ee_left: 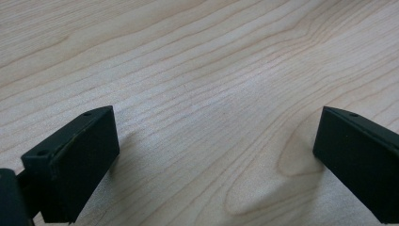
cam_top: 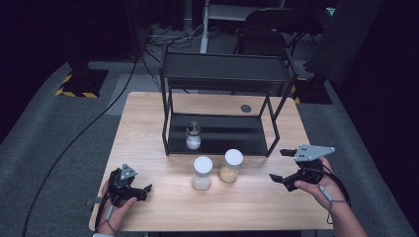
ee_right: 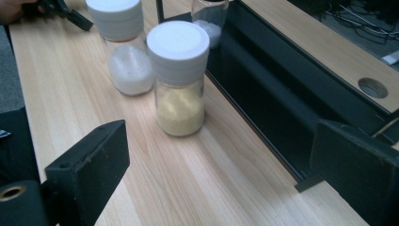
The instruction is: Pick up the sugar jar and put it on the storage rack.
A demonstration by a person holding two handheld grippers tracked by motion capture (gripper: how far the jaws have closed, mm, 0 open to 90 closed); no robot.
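As lids stay on, yellow-powder jar, white-powder jar

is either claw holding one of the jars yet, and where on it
No, nothing is held. The left claw is open over bare table; the right claw is open, short of the yellow-filled jar.

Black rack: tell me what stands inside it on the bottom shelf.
On the black rack's bottom shelf stands one jar, dark-capped, with white contents. The top shelf hides part of the shelf's rear.
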